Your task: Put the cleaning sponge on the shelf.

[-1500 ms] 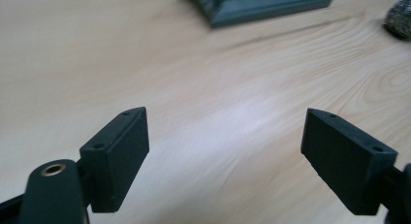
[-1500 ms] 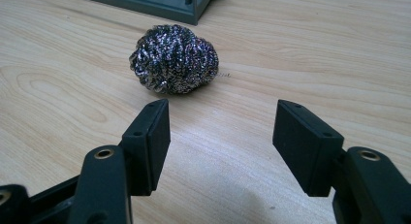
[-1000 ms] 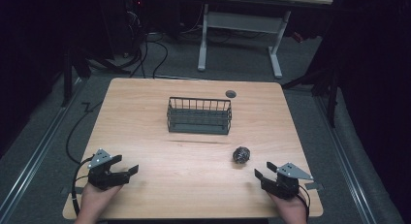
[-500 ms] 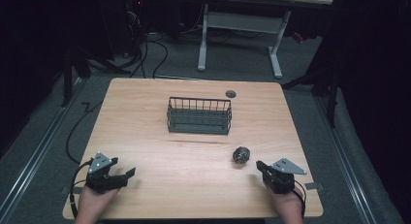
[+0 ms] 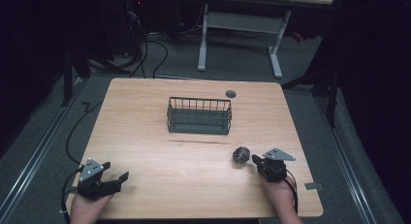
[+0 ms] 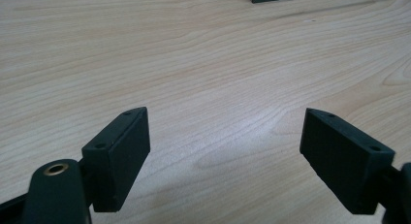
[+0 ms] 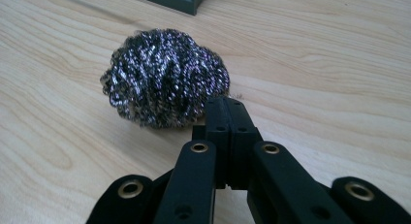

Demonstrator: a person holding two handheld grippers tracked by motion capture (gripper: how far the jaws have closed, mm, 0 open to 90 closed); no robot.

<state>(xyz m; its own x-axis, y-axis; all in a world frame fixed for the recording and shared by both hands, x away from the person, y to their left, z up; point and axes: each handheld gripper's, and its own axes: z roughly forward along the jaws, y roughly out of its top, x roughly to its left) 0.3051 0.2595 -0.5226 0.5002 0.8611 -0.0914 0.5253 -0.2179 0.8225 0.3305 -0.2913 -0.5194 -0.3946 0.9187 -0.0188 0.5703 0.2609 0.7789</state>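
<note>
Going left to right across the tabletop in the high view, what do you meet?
Left tongs → wire basket → steel wool ball → right tongs.

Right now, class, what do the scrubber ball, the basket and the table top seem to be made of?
Scrubber ball: coiled steel wire, by its shiny, glinting strands.
Basket: probably dark-coated metal wire; thin bars with open gaps.
Table top: pale wood or wood-look laminate, matte grain lines.

A light wooden table [image 5: 160,107] stands on grey carpet [image 5: 43,132] in a dim room. Beyond the table's far edge, 2 white desk legs [image 5: 203,40] rise into darkness. Black cables [image 5: 150,49] trail across the floor beyond its far left corner.
</note>
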